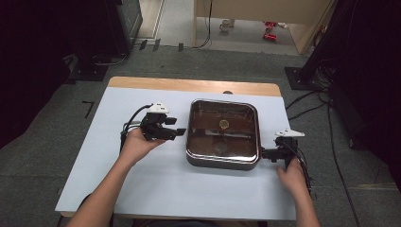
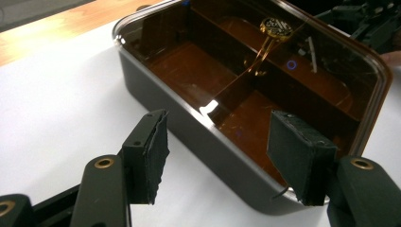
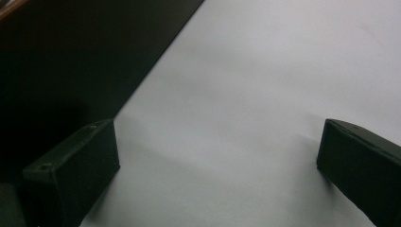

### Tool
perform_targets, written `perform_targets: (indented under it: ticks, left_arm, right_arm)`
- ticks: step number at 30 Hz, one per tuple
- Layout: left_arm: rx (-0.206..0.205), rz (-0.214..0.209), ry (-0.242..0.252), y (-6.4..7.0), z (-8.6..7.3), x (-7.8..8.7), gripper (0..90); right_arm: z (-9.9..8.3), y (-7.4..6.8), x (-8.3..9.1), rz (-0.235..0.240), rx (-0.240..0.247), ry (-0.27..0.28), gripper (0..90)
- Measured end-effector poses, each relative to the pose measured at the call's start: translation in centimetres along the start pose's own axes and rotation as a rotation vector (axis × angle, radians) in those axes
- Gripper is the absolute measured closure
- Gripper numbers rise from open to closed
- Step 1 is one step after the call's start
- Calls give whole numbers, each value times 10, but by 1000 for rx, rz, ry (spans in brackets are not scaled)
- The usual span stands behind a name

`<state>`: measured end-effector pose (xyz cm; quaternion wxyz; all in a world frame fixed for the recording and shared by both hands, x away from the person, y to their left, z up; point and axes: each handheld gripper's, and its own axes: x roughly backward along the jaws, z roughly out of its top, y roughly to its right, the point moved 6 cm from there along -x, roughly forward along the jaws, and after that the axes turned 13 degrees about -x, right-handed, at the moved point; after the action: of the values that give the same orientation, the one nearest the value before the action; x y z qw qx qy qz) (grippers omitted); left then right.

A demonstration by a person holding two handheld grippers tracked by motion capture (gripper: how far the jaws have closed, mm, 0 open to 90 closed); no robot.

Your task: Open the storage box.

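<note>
1. The lidded box sits at the centre of the high view on the white table cover. It has a dark body and a tinted see-through lid with a small round emblem near the middle.
2. The left gripper is just left of centre in the high view, beside the box's left side. Its jaws stand wide apart and hold nothing.
3. In the left gripper view, the box fills the upper right of the frame. The right pad lies in front of the box's near corner; contact cannot be confirmed. The left pad hangs over bare table cover.
4. The right gripper is at the lower right of the box in the high view, close to its corner.
5. In the right gripper view, the jaws are spread wide and empty. The box wall occupies the upper left of the frame, next to the left pad.
</note>
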<state>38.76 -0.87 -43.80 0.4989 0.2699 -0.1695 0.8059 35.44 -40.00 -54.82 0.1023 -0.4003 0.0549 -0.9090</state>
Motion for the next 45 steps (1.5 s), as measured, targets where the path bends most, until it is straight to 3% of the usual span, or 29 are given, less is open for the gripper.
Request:
perform_targets:
  ticks: [12,25,37,45]
  left_arm:
    - [-40,-25,-34,9,6,-26,399]
    - [-104,-41,-39,30,31,-43,380]
    - [-106,-68,-61,35,47,-64,377]
    - [-121,-64,-58,36,54,-79,378]
  right_arm:
    - [0,0,0,0,0,0,0]
    - [0,0,0,1,0,0,0]
    - [0,0,0,0,2,0,0]
    - [0,0,0,0,1,0,0]
